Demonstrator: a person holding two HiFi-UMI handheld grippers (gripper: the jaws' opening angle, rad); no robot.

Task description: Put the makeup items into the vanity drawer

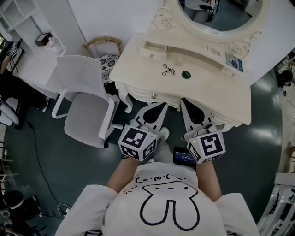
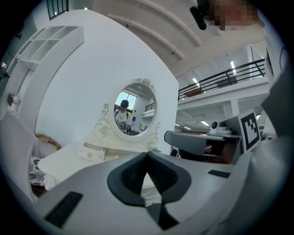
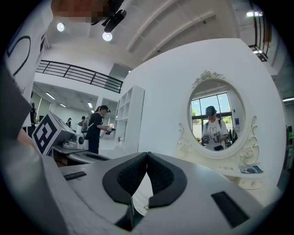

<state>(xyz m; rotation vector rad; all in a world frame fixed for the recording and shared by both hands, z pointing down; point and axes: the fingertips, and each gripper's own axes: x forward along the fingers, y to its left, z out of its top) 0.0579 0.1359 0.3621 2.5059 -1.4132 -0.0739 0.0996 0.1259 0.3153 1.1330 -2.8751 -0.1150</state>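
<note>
Cream vanity top (image 1: pixel 138 64): green round pot (image 1: pixel 186 74) and thin black wiry piece (image 1: pixel 168 70) lie mid-top. Probably light; pot likely slick, pinch across its sides. Left gripper (image 1: pixel 158 108), right gripper (image 1: pixel 189 103) closed, empty, at front edge.

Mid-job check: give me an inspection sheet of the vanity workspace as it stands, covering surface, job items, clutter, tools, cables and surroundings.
Surface: cream vanity top, mostly bare, with the oval mirror behind it.
Job's things: black wire-like item and dark round item lie apart on the top; small upper drawer seems pulled out.
Clutter: blue-and-white card on the right ledge.
Tools: left tool and right tool are both shut and empty, held level in front of the vanity.
Cables: black cable on the floor at left.
Surroundings: white chair left of the vanity; white shelves beyond.
</note>
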